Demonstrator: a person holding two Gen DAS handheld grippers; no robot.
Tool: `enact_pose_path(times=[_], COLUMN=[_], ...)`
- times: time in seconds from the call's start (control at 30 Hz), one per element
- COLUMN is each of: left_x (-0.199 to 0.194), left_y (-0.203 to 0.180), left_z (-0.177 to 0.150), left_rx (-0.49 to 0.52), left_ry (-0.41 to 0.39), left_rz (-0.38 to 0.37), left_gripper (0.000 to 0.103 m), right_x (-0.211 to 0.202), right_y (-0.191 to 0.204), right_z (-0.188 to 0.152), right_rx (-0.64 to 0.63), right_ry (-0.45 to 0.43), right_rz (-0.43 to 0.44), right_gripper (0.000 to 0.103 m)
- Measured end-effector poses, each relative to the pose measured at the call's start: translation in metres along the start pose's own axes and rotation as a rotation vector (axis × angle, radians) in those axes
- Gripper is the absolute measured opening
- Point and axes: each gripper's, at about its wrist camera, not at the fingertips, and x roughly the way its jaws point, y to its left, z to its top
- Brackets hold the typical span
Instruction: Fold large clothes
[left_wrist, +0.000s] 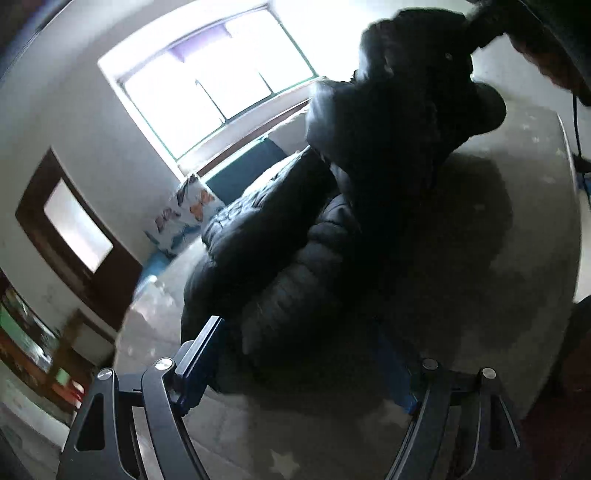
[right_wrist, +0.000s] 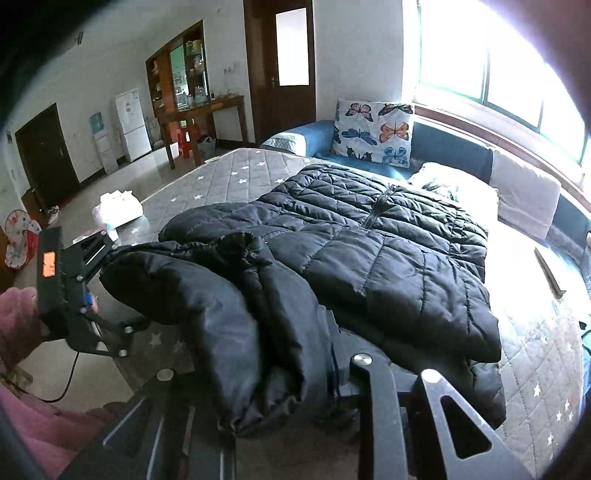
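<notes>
Grey quilted bedding (right_wrist: 229, 177) with white stars covers the wide bed, and daylight from the window (right_wrist: 491, 74) washes out its right side. From the right wrist view, going left to right: a fridge (right_wrist: 132, 123) and a wooden shelf unit (right_wrist: 181, 74) stand against the far wall, a white bag (right_wrist: 117, 208) sits on the bed's left edge, a dark door (right_wrist: 282, 62) is behind, and a butterfly pillow (right_wrist: 373, 133) leans on the blue couch (right_wrist: 314, 138) under the window.

At far left the left gripper (right_wrist: 107, 254) hangs by the bed's edge, held in a pink-sleeved hand (right_wrist: 18, 321). In its own view its fingers (left_wrist: 197, 354) are spread wide — nothing between them — with the jacket (left_wrist: 280, 258) lying just ahead of the tips, its near edge close to the left finger but not pinched.

The jacket (right_wrist: 369, 251), black and puffy, lies across the middle of the bed with its zipper line running toward the pillow. Its near part (a sleeve or collar section, hard to say which) is bunched and lifted toward the right gripper (right_wrist: 325, 350). That bundle droops over the gripper's front and hides the fingertips — the fabric seems gathered in its hold, yet the jaws themselves are covered, so I cannot tell whether they are clamped. In the left wrist view the lifted part rises as a dark mass at upper right, against the bright window (left_wrist: 218, 74).
</notes>
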Motion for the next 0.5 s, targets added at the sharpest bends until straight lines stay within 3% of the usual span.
enact_pose_path(times=[0.13,0.5], left_x=[0.001,-0.041], left_y=[0.003,0.000], left_z=[0.002,-0.006], left_rx=[-0.012,-0.069], left_ry=[-0.031,-0.054], left_rz=[-0.041,-0.064], left_gripper=[0.042,0.036], right_x=[-0.001,-0.028], right_y=[0.000,0.017], right_z=[-0.003,-0.033], right_rx=[0.009,-0.020], right_ry=[-0.013,-0.051], right_rz=[0.000,0.013], right_gripper=[0.026,0.022])
